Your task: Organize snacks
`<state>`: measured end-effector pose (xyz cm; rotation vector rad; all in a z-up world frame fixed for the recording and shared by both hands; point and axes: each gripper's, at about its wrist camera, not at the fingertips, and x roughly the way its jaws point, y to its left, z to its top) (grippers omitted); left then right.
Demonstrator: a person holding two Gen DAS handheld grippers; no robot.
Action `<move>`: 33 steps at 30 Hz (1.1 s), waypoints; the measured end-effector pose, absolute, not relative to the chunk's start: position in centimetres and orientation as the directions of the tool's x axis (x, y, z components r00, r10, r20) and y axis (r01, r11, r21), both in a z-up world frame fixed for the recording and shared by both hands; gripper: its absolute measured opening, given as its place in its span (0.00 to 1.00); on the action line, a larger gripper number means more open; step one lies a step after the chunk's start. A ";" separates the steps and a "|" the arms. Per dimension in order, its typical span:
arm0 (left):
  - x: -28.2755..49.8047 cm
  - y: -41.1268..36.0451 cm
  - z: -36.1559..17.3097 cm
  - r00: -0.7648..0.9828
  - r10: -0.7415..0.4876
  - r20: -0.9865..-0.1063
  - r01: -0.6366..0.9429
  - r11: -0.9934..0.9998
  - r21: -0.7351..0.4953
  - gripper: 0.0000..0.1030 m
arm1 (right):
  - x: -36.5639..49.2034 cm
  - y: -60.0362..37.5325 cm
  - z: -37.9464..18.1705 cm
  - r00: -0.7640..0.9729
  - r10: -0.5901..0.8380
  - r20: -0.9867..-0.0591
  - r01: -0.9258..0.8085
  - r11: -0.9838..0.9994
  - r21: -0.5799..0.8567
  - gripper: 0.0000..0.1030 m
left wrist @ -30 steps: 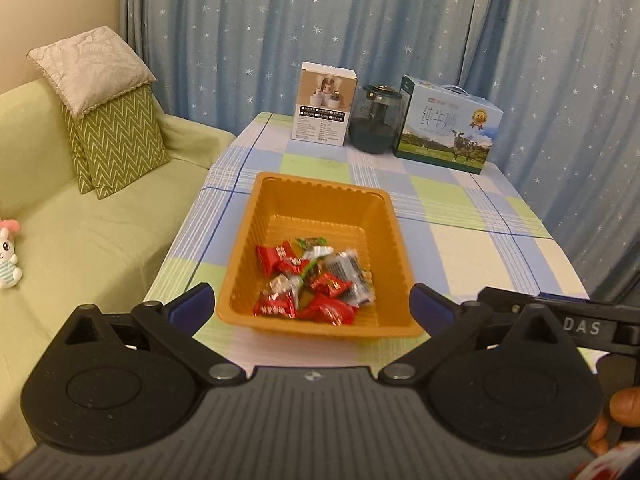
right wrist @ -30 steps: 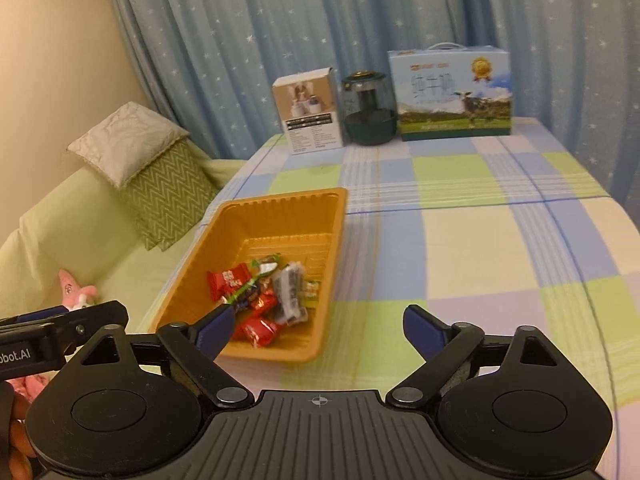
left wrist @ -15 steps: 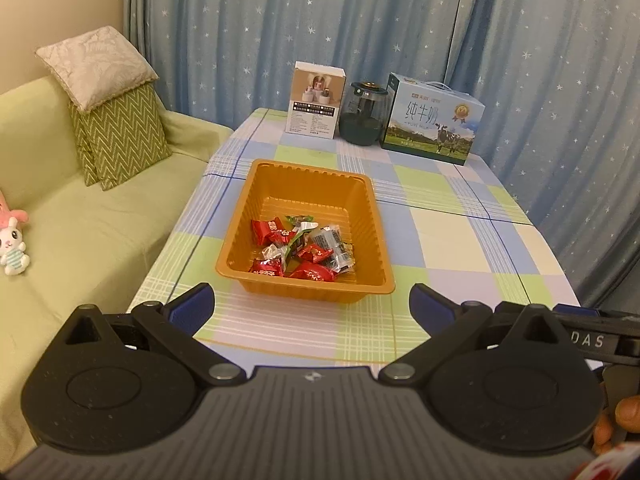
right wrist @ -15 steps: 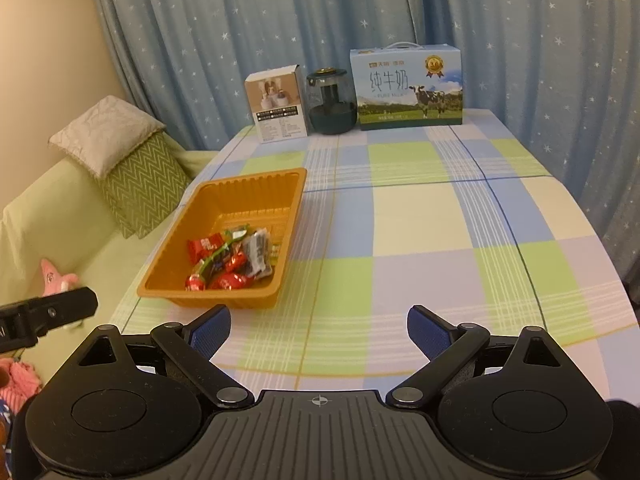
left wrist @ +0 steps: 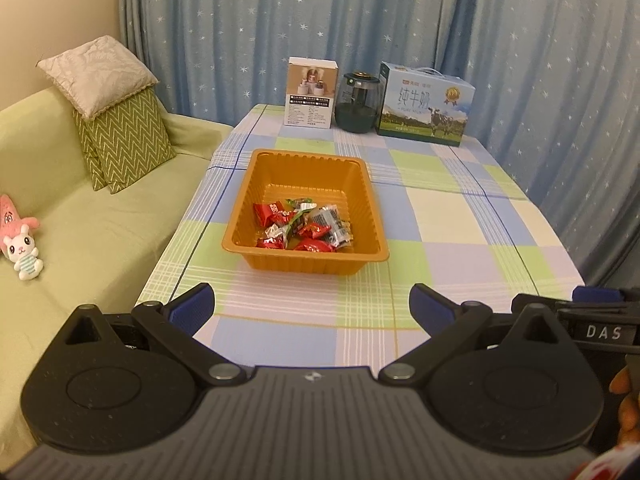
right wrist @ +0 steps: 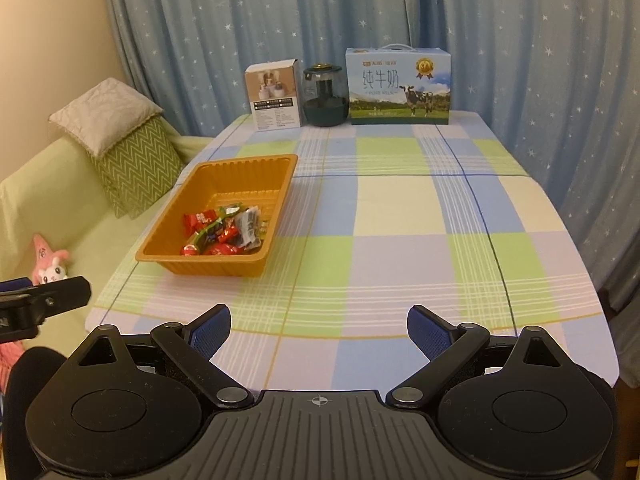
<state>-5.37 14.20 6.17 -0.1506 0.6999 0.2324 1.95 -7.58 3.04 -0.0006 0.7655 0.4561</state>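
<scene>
Right gripper [right wrist: 319, 328] spread; snacks [right wrist: 224, 232] seemingly overlapping.

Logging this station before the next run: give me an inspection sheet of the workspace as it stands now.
Surface: checked tablecloth on the table, flat.
Job's things: orange tray left of centre, holding wrapped snacks; none seen outside it.
Clutter: white carton, dark jar, milk box in a row at the far edge.
Grippers: left tool and right tool both open, empty, short of the tray.
Cables: nothing seen.
Surroundings: starred blue curtains; green sofa with cushions and plush toys.
</scene>
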 end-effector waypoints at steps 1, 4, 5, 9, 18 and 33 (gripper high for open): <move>-5.4 14.0 6.0 0.739 0.160 -0.654 -0.258 0.964 -0.056 1.00 | 1.7 -7.6 3.1 0.629 0.397 -0.668 -0.401 0.902 0.159 0.92; -5.5 13.4 5.8 0.742 0.151 -0.653 -0.242 0.969 -0.052 1.00 | 1.5 -7.7 3.2 0.630 0.399 -0.666 -0.402 0.902 0.161 0.92; -5.5 13.2 5.8 0.742 0.150 -0.654 -0.240 0.969 -0.051 1.00 | 1.4 -7.8 3.2 0.629 0.403 -0.665 -0.401 0.901 0.166 0.92; -5.4 12.7 5.9 0.745 0.146 -0.651 -0.236 0.970 -0.052 1.00 | 1.7 -7.9 3.5 0.634 0.401 -0.661 -0.399 0.902 0.164 0.92; -5.3 12.8 5.9 0.744 0.153 -0.650 -0.249 0.967 -0.057 1.00 | 1.6 -8.2 3.7 0.643 0.400 -0.653 -0.395 0.904 0.164 0.92; -5.4 12.8 5.8 0.742 0.151 -0.654 -0.250 0.966 -0.060 1.00 | 1.5 -8.1 3.6 0.640 0.403 -0.654 -0.395 0.903 0.170 0.92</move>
